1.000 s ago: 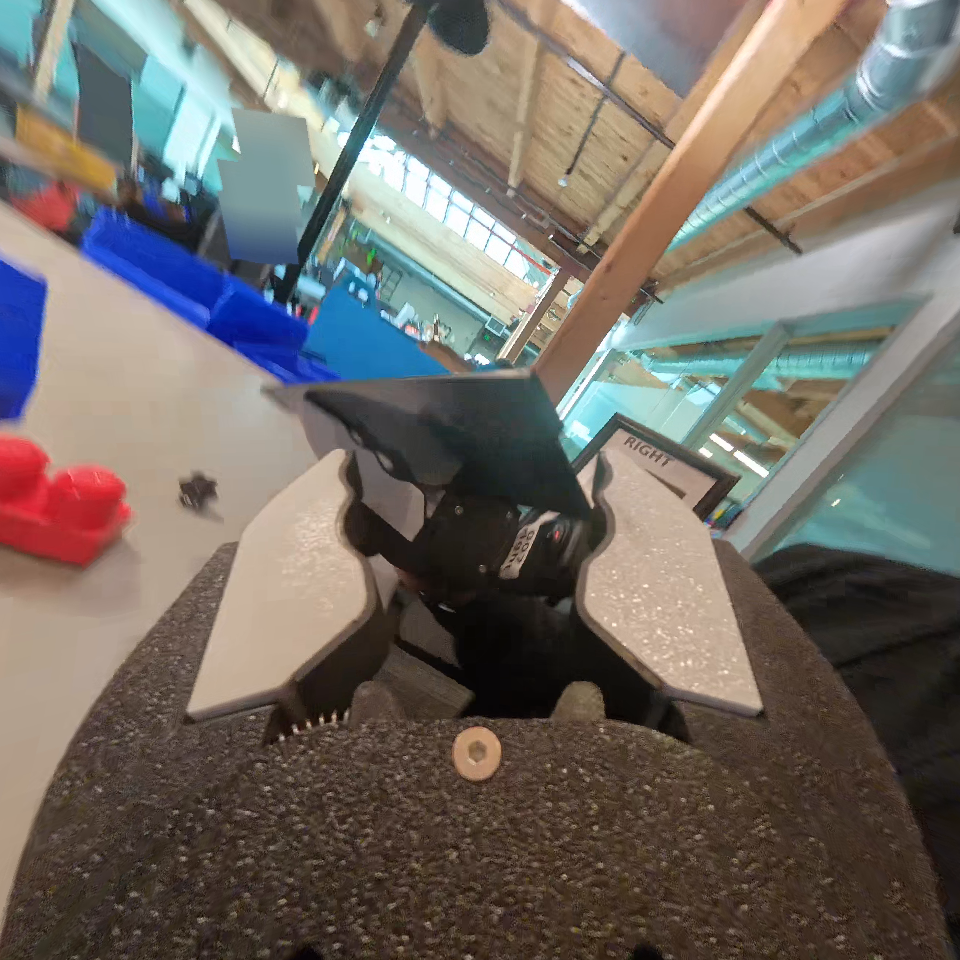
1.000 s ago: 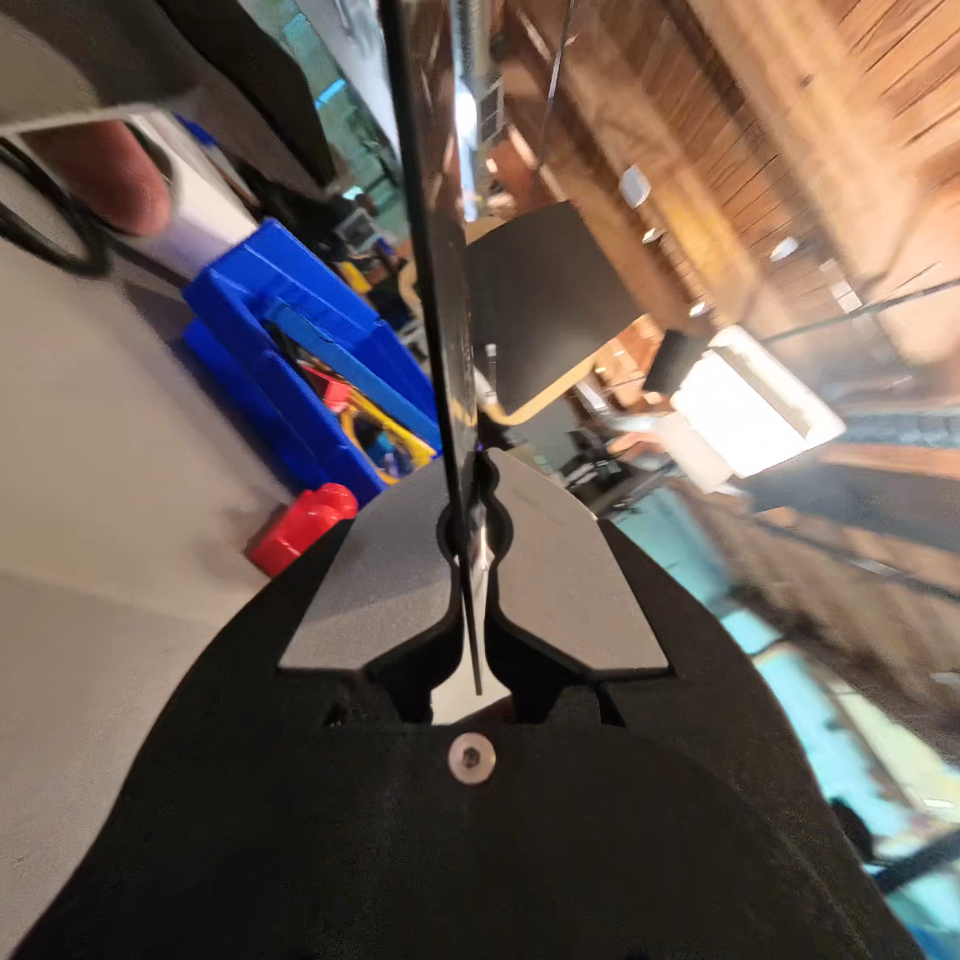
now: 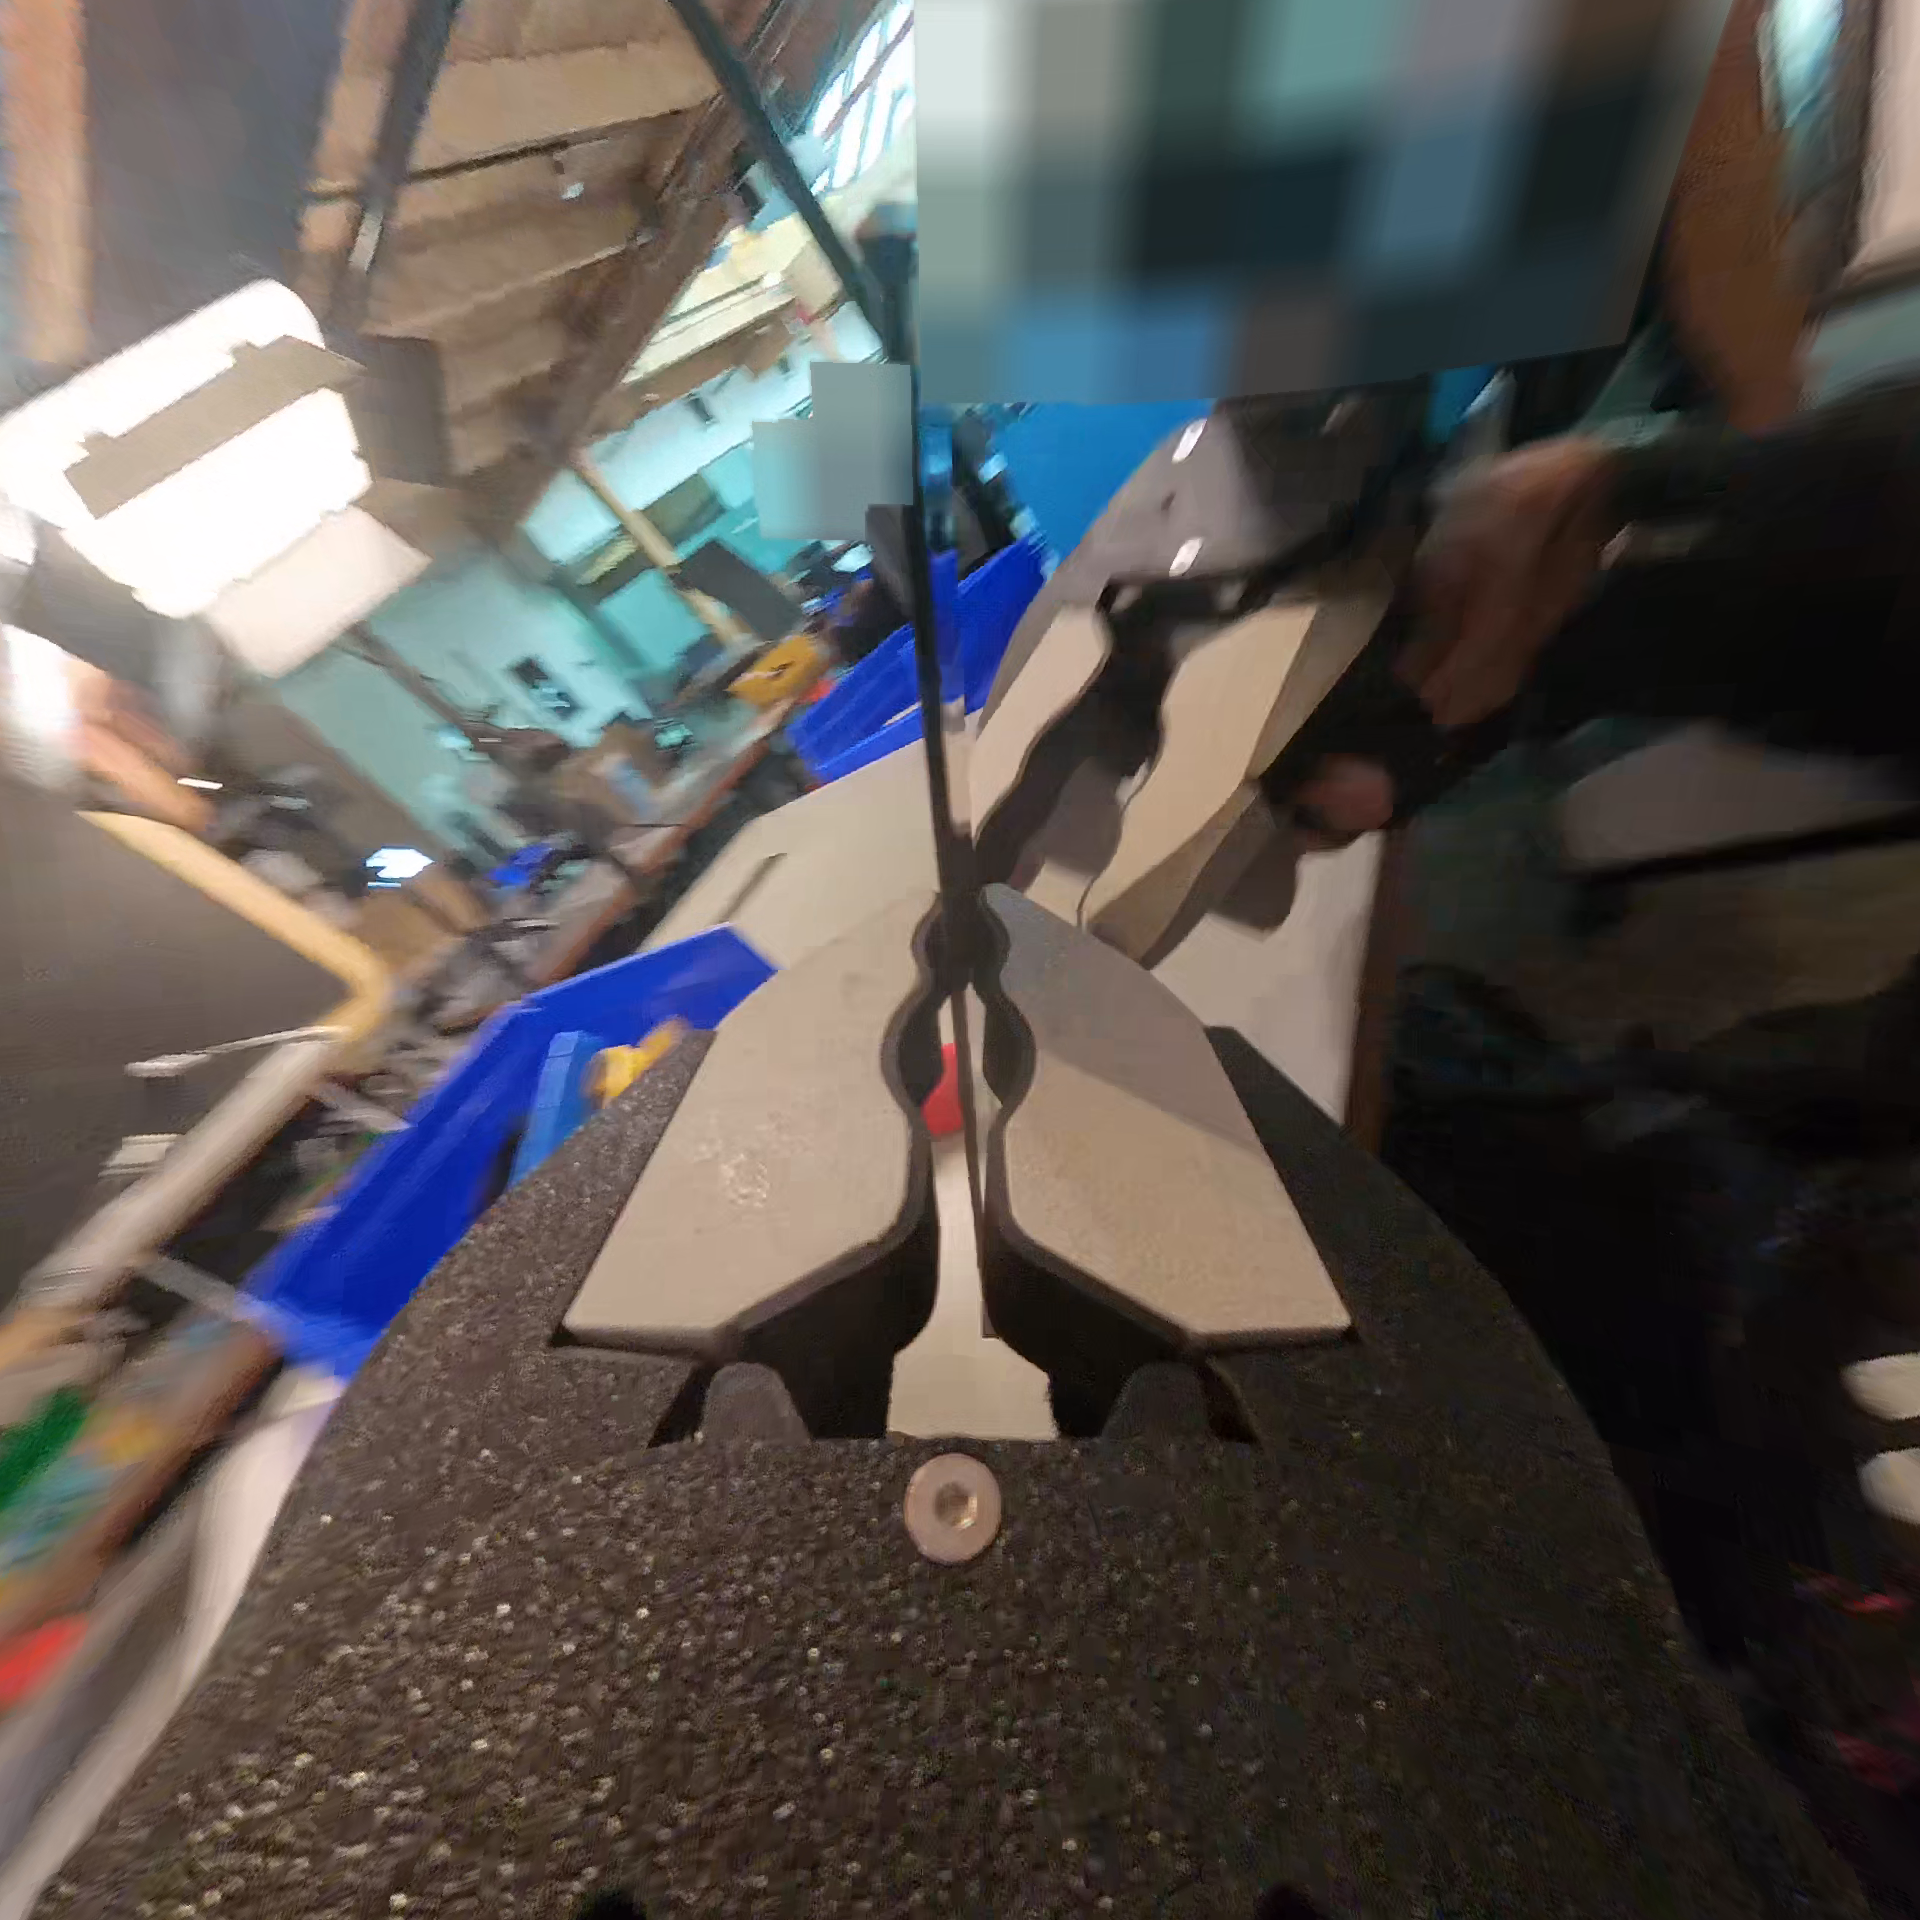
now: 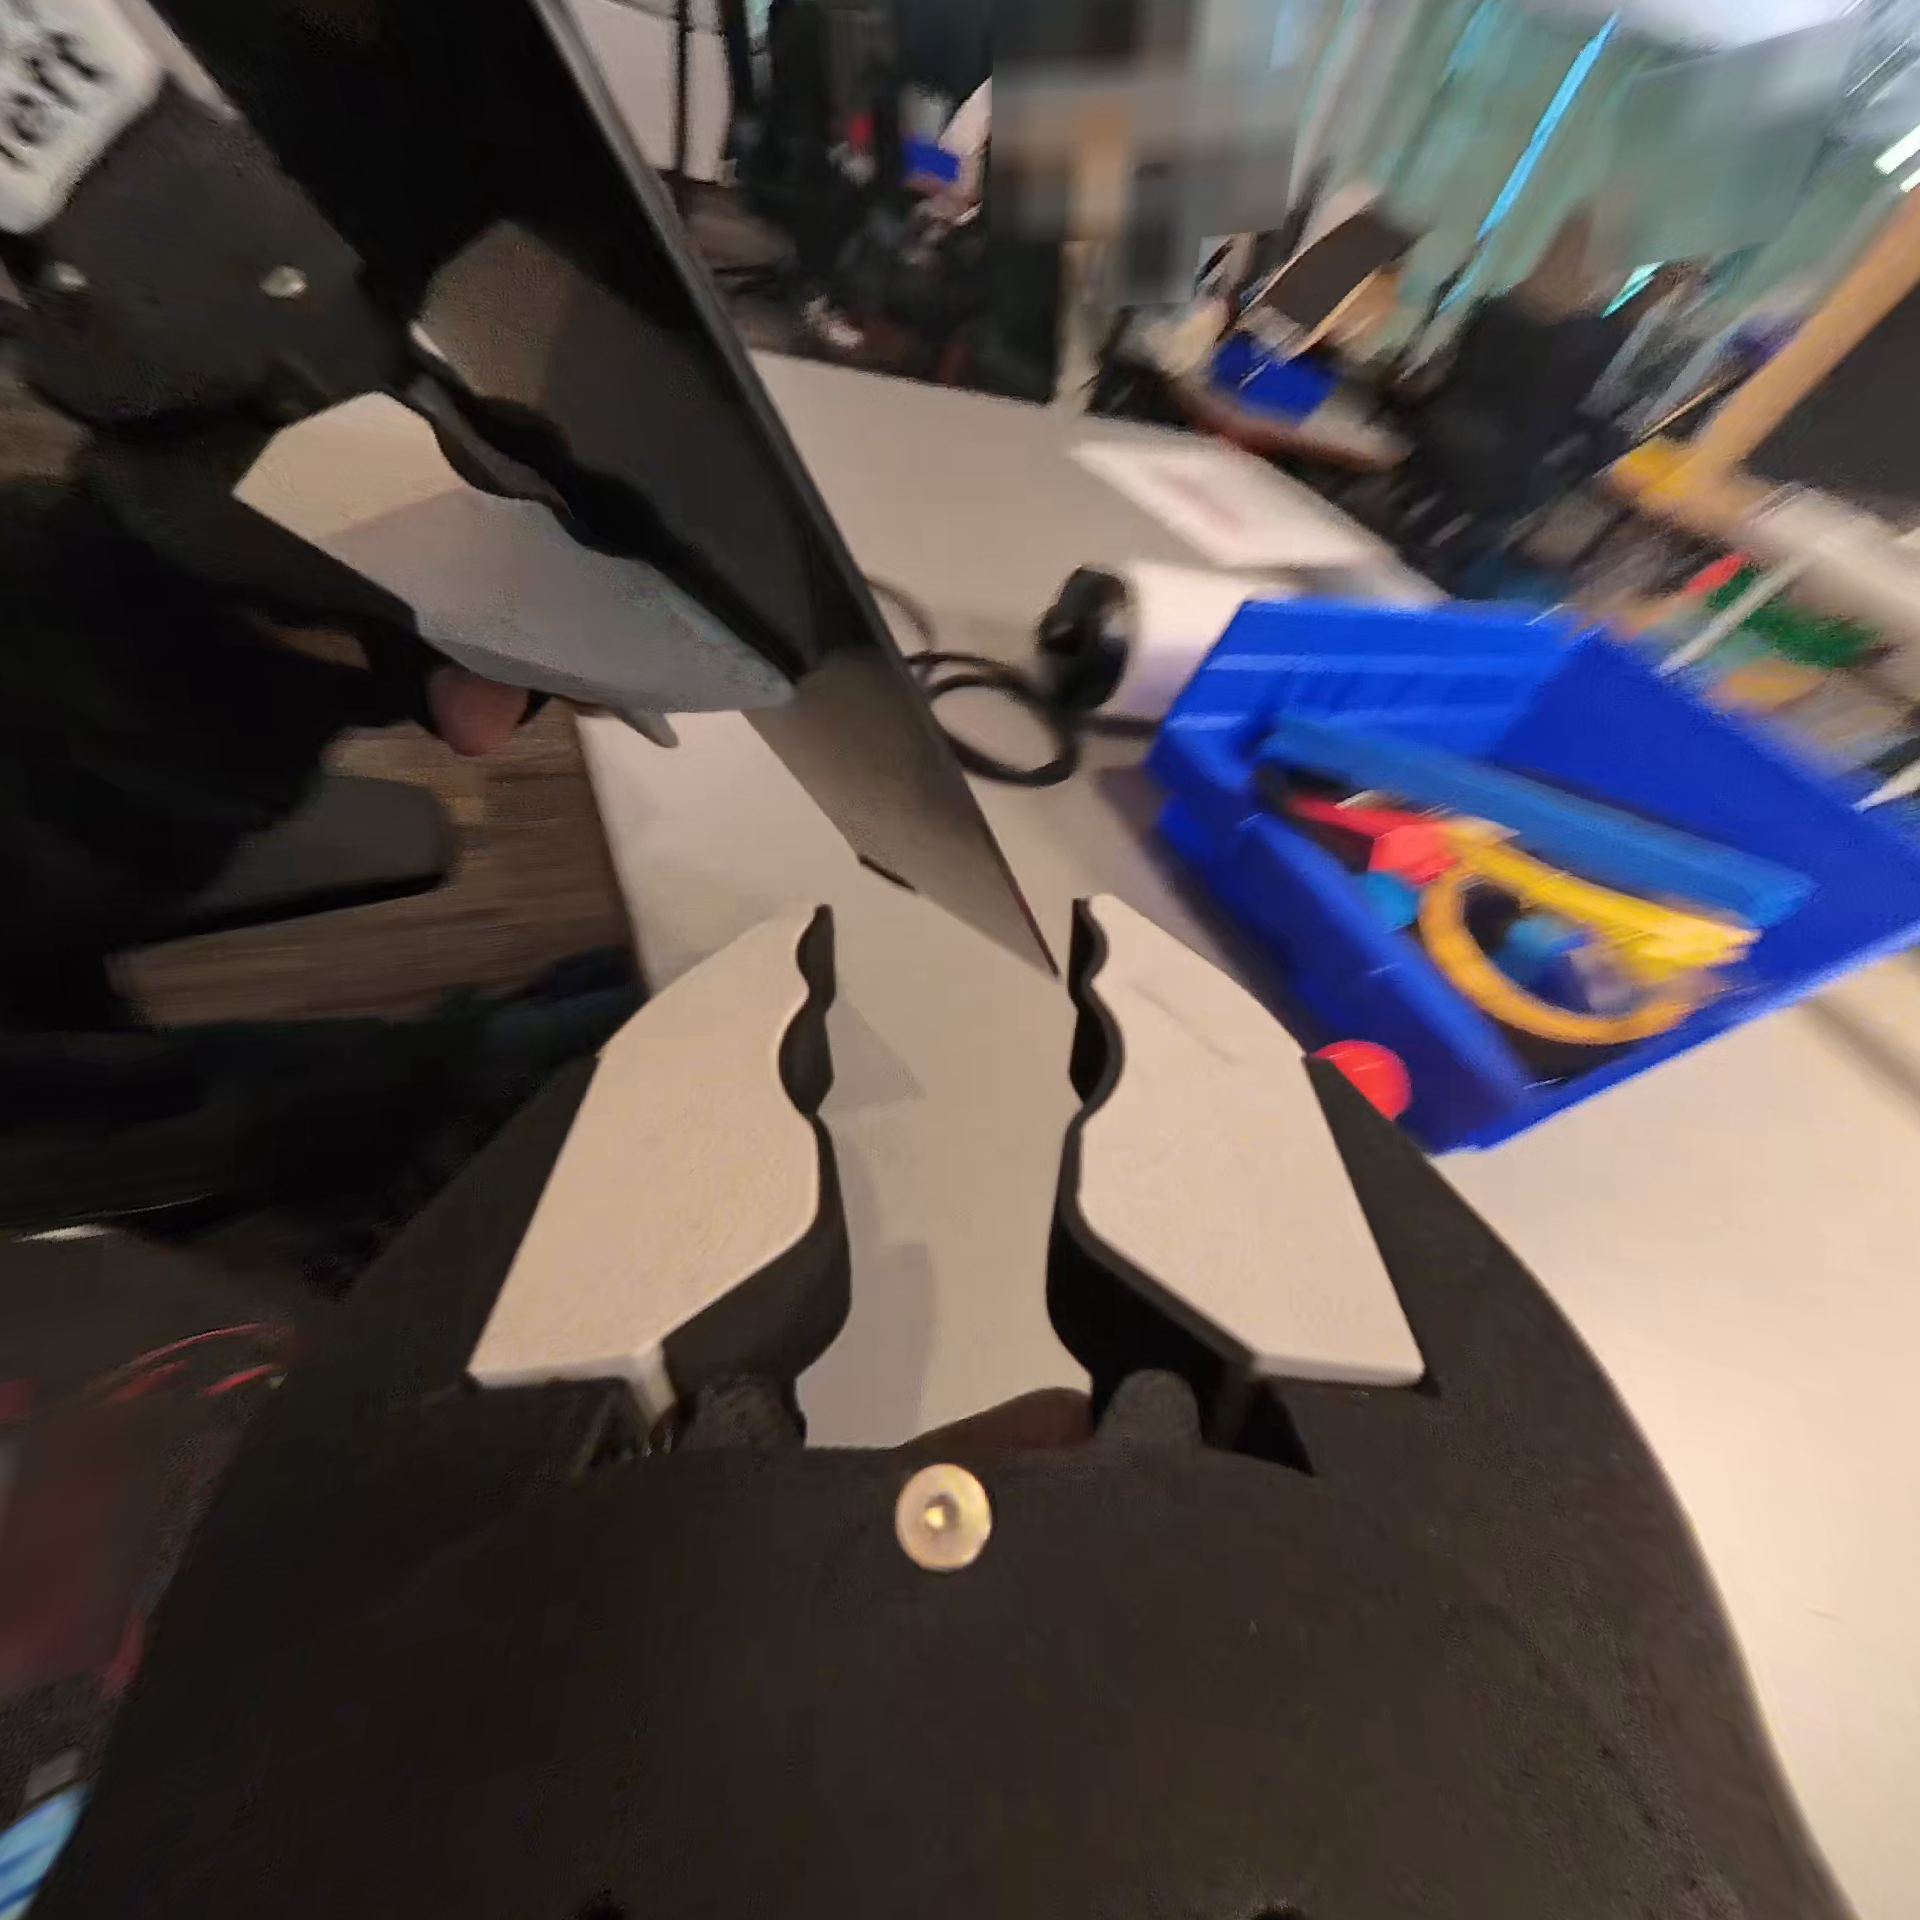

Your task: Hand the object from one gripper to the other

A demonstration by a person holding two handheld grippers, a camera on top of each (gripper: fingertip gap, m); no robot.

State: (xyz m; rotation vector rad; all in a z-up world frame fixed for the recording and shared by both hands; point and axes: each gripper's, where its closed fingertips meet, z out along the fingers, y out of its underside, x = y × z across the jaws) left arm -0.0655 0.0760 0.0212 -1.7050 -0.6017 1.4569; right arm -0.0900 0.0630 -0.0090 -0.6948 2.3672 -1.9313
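Left claw (image 3: 961, 925) pinches thin black plate (image 3: 928, 665) edge-on (seemingly upright).

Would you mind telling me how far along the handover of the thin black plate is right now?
The transfer looks essentially done: the left gripper is shut on the thin black plate, seen edge-on between its fingers. The right gripper is open, with the plate's corner just ahead of its fingertips. What is left is drawing the right gripper fully clear.
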